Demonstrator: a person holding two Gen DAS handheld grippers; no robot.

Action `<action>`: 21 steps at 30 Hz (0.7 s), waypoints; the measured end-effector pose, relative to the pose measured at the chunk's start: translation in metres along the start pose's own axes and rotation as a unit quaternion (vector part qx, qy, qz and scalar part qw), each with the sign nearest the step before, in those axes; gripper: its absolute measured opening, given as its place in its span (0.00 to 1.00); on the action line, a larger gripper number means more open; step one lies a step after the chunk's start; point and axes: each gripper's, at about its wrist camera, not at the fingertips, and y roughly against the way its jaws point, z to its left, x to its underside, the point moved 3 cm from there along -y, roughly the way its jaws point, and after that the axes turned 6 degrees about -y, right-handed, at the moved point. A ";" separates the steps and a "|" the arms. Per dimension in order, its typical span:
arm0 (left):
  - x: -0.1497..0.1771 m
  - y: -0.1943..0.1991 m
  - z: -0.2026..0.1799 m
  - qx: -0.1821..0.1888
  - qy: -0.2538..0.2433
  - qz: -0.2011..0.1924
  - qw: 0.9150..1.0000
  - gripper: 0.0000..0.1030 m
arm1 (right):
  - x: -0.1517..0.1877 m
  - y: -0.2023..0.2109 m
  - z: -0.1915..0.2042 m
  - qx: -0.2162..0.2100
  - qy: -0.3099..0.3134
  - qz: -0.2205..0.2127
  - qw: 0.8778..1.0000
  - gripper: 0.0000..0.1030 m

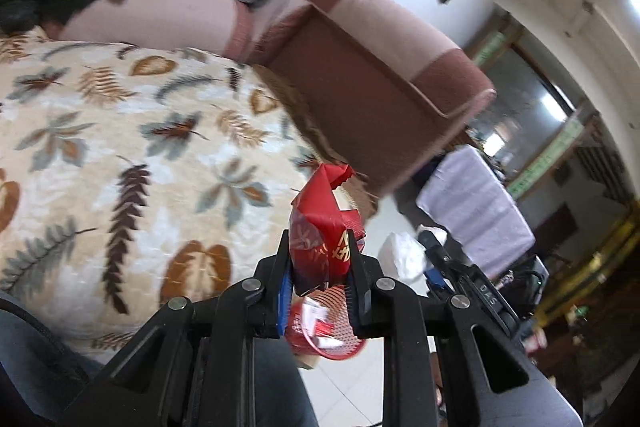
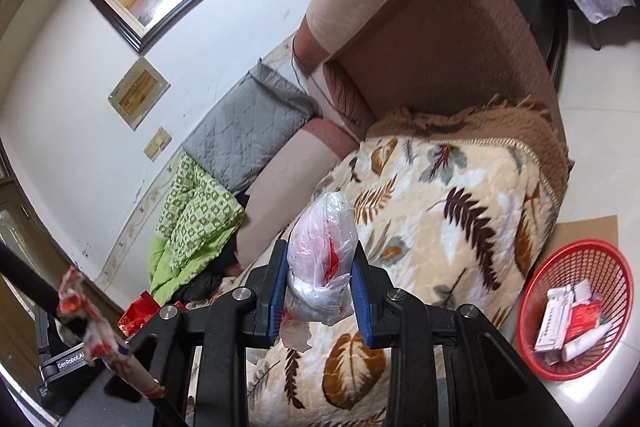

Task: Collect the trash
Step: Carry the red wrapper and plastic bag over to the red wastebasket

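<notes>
1. Left gripper (image 1: 320, 251) has a red wrapper (image 1: 322, 227) pinched between its fingers, closed down tight on the crumpled foil. The wrapper sticks up past the tips toward 12 o'clock, held above the leaf-print blanket's edge.
2. Right gripper (image 2: 320, 279) is clamped on a clear plastic bag (image 2: 322, 259) with a bit of red showing inside, jaws only partly closed because the bag is bulky. It hangs in the air over the blanket (image 2: 432, 219).
3. The red basket (image 2: 576, 311) sits on the floor at about 4 o'clock in the right wrist view, just beside the sofa, on a sheet of cardboard (image 2: 584, 227). Already in it: a white box, a red packet and a white tube.
4. In the left wrist view that same basket shows right behind and below the wrapper, at 6 o'clock.
5. Sofa (image 2: 420, 39) armrest is up at 12 to 1 o'clock, grey cushion (image 2: 244, 131) and green quilt (image 2: 188, 215) off around 9 to 10 o'clock.
</notes>
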 end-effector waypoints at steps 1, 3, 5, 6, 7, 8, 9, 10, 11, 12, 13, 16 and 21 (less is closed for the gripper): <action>0.000 -0.001 -0.002 0.005 -0.002 0.001 1.000 0.20 | -0.001 0.003 -0.001 0.000 0.002 -0.005 1.000 0.30; 0.001 -0.006 -0.008 0.009 -0.010 0.005 1.000 0.20 | -0.003 0.011 -0.004 0.006 0.006 -0.016 1.000 0.30; 0.003 -0.013 -0.017 0.013 -0.022 0.014 1.000 0.20 | -0.006 0.017 -0.010 0.011 0.005 -0.022 1.000 0.30; 0.005 -0.018 -0.022 0.015 -0.027 0.018 0.999 0.20 | -0.008 0.021 -0.015 0.013 0.002 -0.024 1.000 0.30; 0.006 -0.021 -0.026 0.017 -0.030 0.021 0.999 0.20 | -0.010 0.024 -0.020 0.016 0.000 -0.025 1.000 0.30; 0.008 -0.025 -0.031 0.020 -0.035 0.024 0.999 0.20 | -0.011 0.026 -0.024 0.019 -0.001 -0.027 0.999 0.30; 0.010 -0.030 -0.037 0.022 -0.041 0.028 0.999 0.20 | -0.012 0.030 -0.030 0.024 -0.003 -0.029 0.999 0.30; 0.013 -0.036 -0.042 0.019 -0.048 0.032 0.998 0.20 | -0.014 0.035 -0.035 0.028 -0.006 -0.032 0.999 0.30; 0.015 -0.041 -0.045 0.013 -0.054 0.035 0.998 0.20 | -0.014 0.037 -0.039 0.029 -0.008 -0.034 0.999 0.30; 0.017 -0.047 -0.051 0.001 -0.064 0.039 0.997 0.20 | -0.016 0.042 -0.045 0.030 -0.012 -0.035 0.999 0.30; 0.019 -0.051 -0.055 -0.008 -0.072 0.042 0.996 0.20 | -0.017 0.045 -0.048 0.030 -0.013 -0.037 0.999 0.30; 0.023 -0.063 -0.072 -0.036 -0.100 0.044 0.993 0.20 | -0.020 0.056 -0.056 0.027 -0.011 -0.040 0.999 0.31; 0.027 -0.078 -0.099 -0.065 -0.142 0.037 0.987 0.20 | -0.024 0.069 -0.059 0.047 0.011 -0.043 0.998 0.31</action>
